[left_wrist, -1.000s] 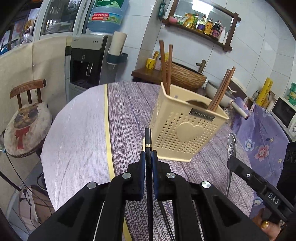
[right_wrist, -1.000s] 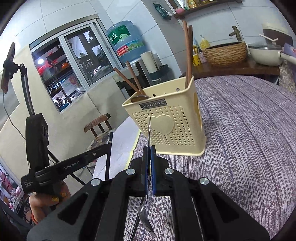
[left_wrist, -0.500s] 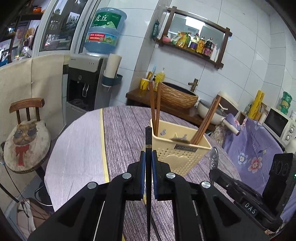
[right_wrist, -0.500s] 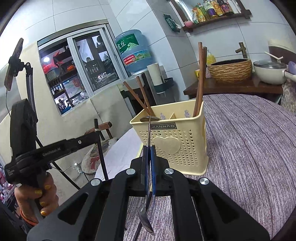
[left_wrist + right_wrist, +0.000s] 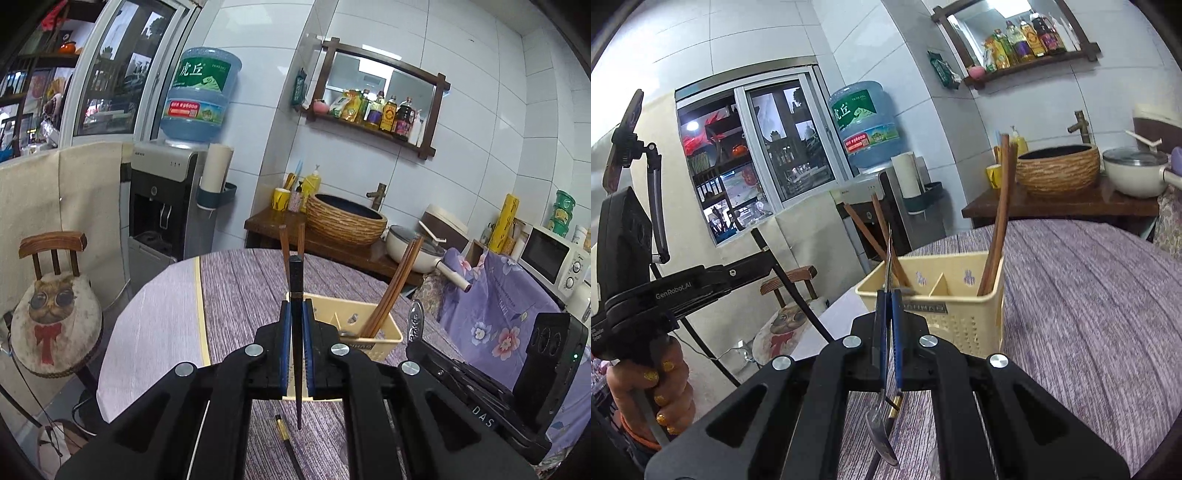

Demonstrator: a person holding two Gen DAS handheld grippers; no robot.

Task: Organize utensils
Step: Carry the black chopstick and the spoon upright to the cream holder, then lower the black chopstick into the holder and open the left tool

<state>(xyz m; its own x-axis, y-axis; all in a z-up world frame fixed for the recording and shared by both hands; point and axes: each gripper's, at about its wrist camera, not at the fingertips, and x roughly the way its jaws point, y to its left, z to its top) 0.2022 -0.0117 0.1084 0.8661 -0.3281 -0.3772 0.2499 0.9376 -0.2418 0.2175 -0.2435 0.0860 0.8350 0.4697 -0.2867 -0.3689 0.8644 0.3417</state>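
A cream-yellow perforated plastic utensil basket (image 5: 964, 306) holds reddish-brown wooden chopsticks (image 5: 997, 218) on a purple wood-grain tablecloth (image 5: 1089, 295); at nine o'clock, a pale lilac cloth section (image 5: 159, 314) with a yellow stripe (image 5: 201, 299).

left hand-held gripper (image 5: 295, 325): clamped, raised | right hand-held gripper (image 5: 888, 314): clamped, raised

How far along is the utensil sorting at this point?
Partly done: two pairs of brown chopsticks already stand in the yellow holder. In hand: the left tongs clamp a black chopstick, and the right tongs clamp a spoon. Left: dropping both in, plus another black chopstick lying on the table.
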